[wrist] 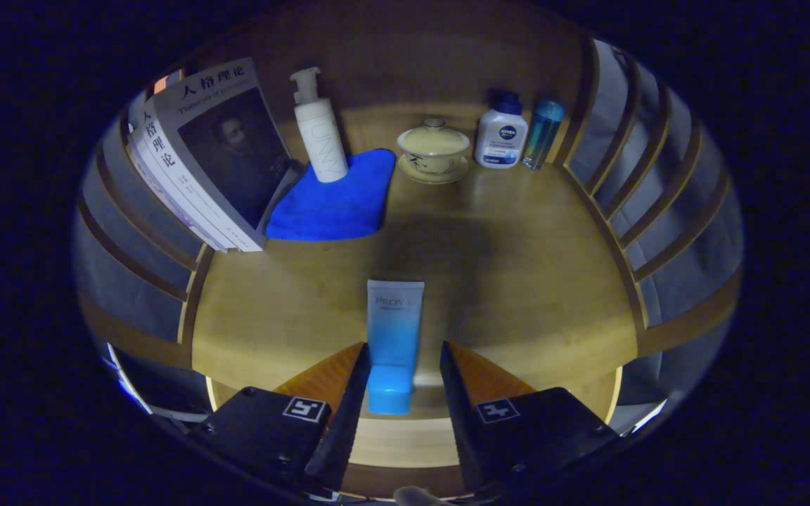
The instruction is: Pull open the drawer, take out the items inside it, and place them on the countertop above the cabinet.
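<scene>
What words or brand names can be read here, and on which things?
"PROYA": on the blue tube between the open fingers; the smaller line beneath is blurred.
"NIVEA": on the white bottle beside the lidded cup; its other print is too small to read.
"UNNY": down the pump bottle standing on the blue cloth.
"人格理论": on the front book, cover and spine; the line under the title is blurred.

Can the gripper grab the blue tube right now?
Probably yes. The blue tube lies on the wooden countertop with its cap end between the open gripper fingers, and nothing blocks it.
</scene>
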A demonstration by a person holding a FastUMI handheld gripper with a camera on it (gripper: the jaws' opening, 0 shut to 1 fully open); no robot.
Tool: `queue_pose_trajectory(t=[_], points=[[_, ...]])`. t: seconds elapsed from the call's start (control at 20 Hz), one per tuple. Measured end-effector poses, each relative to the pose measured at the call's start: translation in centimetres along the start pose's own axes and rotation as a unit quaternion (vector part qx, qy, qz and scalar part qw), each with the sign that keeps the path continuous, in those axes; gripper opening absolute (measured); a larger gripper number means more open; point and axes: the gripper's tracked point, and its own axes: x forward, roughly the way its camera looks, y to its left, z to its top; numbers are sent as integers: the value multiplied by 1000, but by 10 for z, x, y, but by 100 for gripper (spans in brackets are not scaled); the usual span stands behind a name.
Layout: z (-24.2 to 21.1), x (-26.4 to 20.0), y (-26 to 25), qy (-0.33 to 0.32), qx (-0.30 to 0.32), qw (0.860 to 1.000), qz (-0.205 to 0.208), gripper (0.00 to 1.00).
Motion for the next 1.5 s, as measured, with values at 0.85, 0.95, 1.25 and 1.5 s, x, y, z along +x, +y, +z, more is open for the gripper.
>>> queue_pose_trajectory(t=[0.85, 0.95, 1.25, 1.5], points=[[-89, -76, -5, -137, -40, 989, 39, 62], [-105, -84, -3, -176, -44, 982, 54, 77], [-156, -112, -10, -312, -71, 943, 92, 86], [-219, -113, -30, -392, -53, 913, 100, 99]])
